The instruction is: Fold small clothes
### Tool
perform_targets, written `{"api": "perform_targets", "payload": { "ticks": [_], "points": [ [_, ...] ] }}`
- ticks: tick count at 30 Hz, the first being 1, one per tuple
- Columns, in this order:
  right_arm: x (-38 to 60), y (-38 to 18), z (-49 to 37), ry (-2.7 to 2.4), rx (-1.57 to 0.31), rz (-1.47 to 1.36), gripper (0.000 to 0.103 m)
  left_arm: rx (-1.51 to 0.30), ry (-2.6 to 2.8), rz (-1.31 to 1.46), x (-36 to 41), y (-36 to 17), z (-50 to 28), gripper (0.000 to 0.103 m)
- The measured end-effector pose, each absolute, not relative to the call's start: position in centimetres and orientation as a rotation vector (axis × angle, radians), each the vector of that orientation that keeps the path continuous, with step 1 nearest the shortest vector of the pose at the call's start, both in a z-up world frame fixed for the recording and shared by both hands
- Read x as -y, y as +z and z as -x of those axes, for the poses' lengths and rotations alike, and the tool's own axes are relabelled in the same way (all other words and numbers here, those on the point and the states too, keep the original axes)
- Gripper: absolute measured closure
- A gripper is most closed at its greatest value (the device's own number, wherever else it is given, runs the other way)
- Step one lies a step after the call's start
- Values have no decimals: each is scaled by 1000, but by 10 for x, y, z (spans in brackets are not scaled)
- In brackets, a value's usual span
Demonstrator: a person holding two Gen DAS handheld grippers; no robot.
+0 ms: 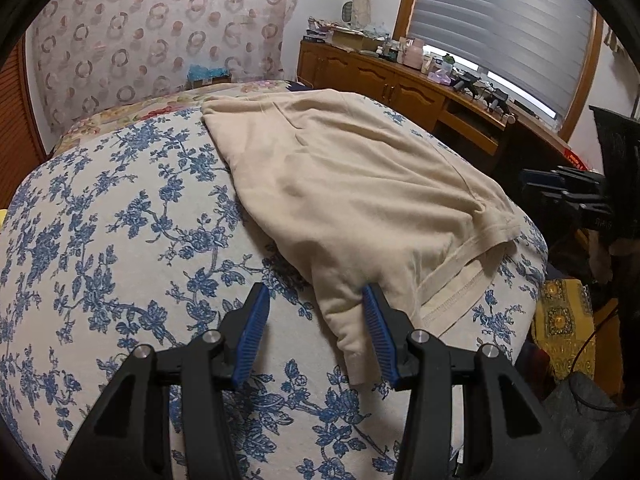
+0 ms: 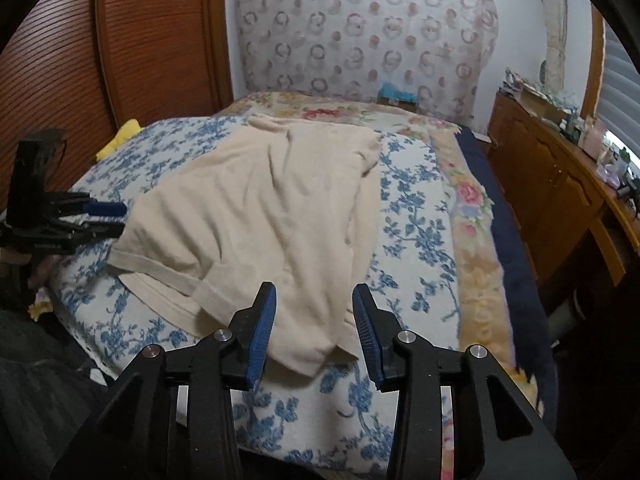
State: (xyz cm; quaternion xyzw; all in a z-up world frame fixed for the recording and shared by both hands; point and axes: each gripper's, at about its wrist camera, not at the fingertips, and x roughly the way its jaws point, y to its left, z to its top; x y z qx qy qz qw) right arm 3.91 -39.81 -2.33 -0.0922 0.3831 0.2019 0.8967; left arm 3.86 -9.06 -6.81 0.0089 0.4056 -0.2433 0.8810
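A beige T-shirt (image 1: 340,184) lies rumpled on a blue-flowered white bed cover (image 1: 120,220). My left gripper (image 1: 316,292) is open, its jaws wide apart over the shirt's near corner fold, one blue pad (image 1: 378,332) touching the cloth. In the right wrist view the same shirt (image 2: 260,216) spreads across the cover (image 2: 412,216). My right gripper (image 2: 314,294) is open, hovering over the shirt's near hem corner. Each gripper shows at the edge of the other's view: the right gripper (image 1: 568,196) and the left gripper (image 2: 92,216).
A patterned headboard (image 2: 360,32) stands at the far end. A wooden cabinet (image 1: 380,84) with clutter runs under the window. A wooden slatted door (image 2: 140,40) stands at the left. A floral blanket (image 2: 472,208) edges the bed. A yellow cloth (image 2: 120,136) lies by the door.
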Motion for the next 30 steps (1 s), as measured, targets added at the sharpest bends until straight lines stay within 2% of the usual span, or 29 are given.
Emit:
{"api": "perform_targets", "payload": {
  "ticks": [4,5,6,8,9,10,12,14,15,23,25,27,30],
  "points": [
    [395,-42,-60,402,-836,137,63,-856,-543,2,92,-70,-39,56],
    [395,-49,-67,392,-857,122,63,-857,-550,-1,92,-70,-38,57],
    [394,-54,-71,385,-871,118,64,-858,-553,-3,93,-71,-38,63],
    [393,-62,-78,381,-887,125,76,-869,-558,-7,95,-73,-38,66],
    [392,-63,-77,388,-889,127,88,-874,-564,-5,96,-74,-38,72],
    [391,-63,-76,394,-885,133,95,-881,-573,-3,96,-75,-37,75],
    [391,-56,-71,411,-849,149,100,-900,-595,4,99,-78,-37,90],
    [394,-47,-67,404,-805,150,101,-907,-609,-3,101,-79,-33,100],
    [398,-41,-65,388,-782,151,101,-906,-612,-7,102,-77,-30,102],
    [422,-46,-66,323,-820,84,101,-870,-606,-26,100,-61,-13,102],
    [423,-46,-65,325,-817,71,88,-864,-596,-34,100,-60,-13,102],
    [421,-44,-64,325,-804,67,61,-865,-596,-29,99,-60,-14,102],
    [417,-43,-65,336,-798,59,49,-872,-584,-31,98,-62,-17,102]
  ]
}}
